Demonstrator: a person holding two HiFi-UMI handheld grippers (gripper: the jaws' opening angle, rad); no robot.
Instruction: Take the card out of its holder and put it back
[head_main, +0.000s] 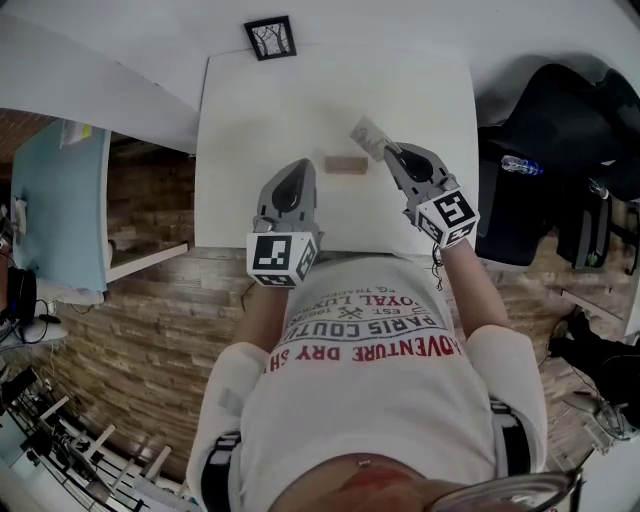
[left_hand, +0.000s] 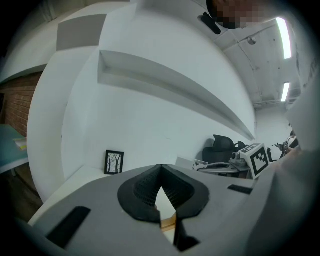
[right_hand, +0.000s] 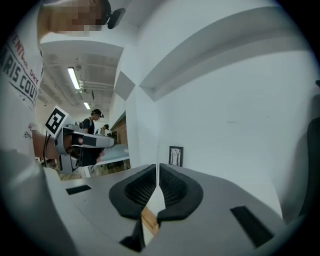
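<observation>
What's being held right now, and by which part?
The card, pinched at one end by the right tongs, clear of the wooden holder. The left tongs hold nothing.

holder (head_main: 345, 165): on worktop (head_main: 250, 110), centre-front
card (head_main: 366, 134): in right tool (head_main: 388, 150), just right of and behind holder
left tool (head_main: 302, 165): just left of holder, contact unclear
picture frame (head_main: 270, 37): worktop's far edge, behind holder
chair (head_main: 560, 110): right of worktop
</observation>
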